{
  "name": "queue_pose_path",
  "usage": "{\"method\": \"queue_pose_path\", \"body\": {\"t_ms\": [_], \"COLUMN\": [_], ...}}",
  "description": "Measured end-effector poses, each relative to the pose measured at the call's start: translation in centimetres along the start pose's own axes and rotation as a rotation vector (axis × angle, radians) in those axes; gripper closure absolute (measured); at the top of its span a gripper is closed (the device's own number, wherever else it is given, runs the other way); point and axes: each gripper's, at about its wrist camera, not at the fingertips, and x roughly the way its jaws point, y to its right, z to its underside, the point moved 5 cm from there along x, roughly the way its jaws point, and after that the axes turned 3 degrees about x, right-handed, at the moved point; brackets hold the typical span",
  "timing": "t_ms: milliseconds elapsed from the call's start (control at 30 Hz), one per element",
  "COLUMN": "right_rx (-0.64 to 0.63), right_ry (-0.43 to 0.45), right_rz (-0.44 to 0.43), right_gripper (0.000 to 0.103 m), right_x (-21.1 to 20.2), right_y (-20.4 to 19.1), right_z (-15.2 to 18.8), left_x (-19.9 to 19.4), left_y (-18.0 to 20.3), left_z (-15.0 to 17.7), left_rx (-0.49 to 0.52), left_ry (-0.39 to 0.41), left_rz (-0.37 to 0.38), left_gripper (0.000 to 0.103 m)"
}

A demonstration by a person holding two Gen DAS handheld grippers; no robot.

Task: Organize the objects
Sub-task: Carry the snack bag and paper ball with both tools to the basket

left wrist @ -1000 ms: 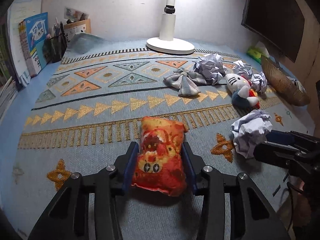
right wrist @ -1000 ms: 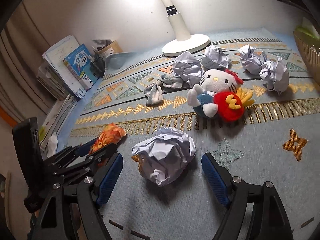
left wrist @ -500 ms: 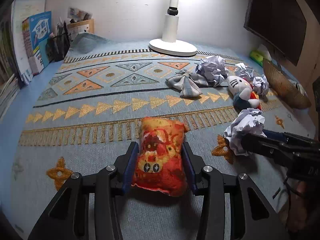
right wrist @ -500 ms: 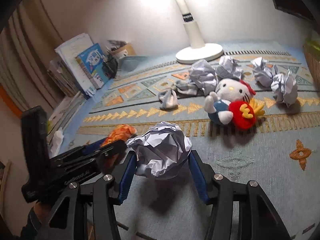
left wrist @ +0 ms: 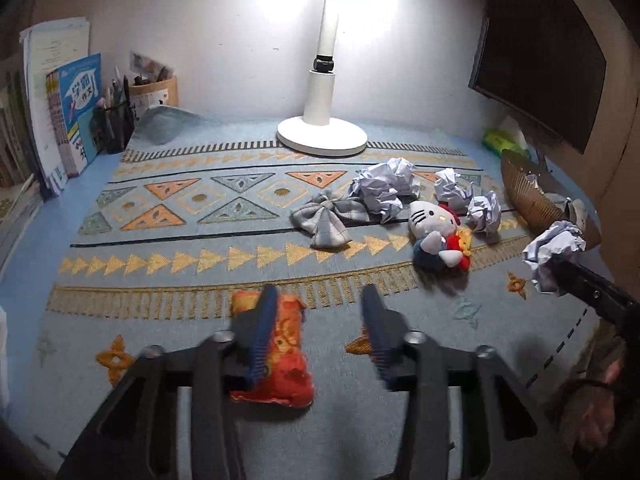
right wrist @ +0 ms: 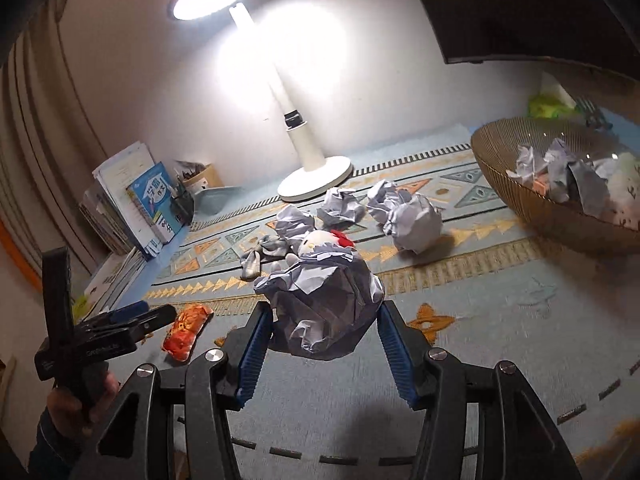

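the right tongs (right wrist: 322, 334) clamp a crumpled paper ball (right wrist: 320, 304) above the table; it could slip short of the basket (right wrist: 532, 208). the left tongs (left wrist: 318, 320) have just been opening, off the snack bag (left wrist: 280, 352).

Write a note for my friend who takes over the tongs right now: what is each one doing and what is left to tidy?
Left tongs: jaws have just been opening, nothing gripped. The orange snack bag lies loose on the rug under the left finger.
Right tongs: shut on a paper ball, lifted off the rug.
Done: some crumpled paper is already in the basket at the far right.
Left: drop this ball in the basket, probably. On the rug: several more paper balls, the plush cat, the grey checked bow and the snack bag.
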Motion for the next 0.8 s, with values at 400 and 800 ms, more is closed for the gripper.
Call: {"method": "queue_pose_path", "body": {"t_ms": [400, 800], "right_rx": [0.021, 0.073], "right_ry": [-0.014, 0.155], "right_rz": [0.016, 0.144], "right_gripper": [0.05, 0.049], "right_x": [-0.4, -6.2], "right_y": [1.4, 5.3], "right_z": [0.8, -3.1], "left_x": [3.3, 0.5], "left_y": [-1.6, 4.7], "left_z": [3.8, -0.1], "left_rx": [-0.042, 0.057], "left_ry": [-0.133, -0.008], "left_rz": [-0.132, -0.05], "left_gripper": [0.053, 0.072]}}
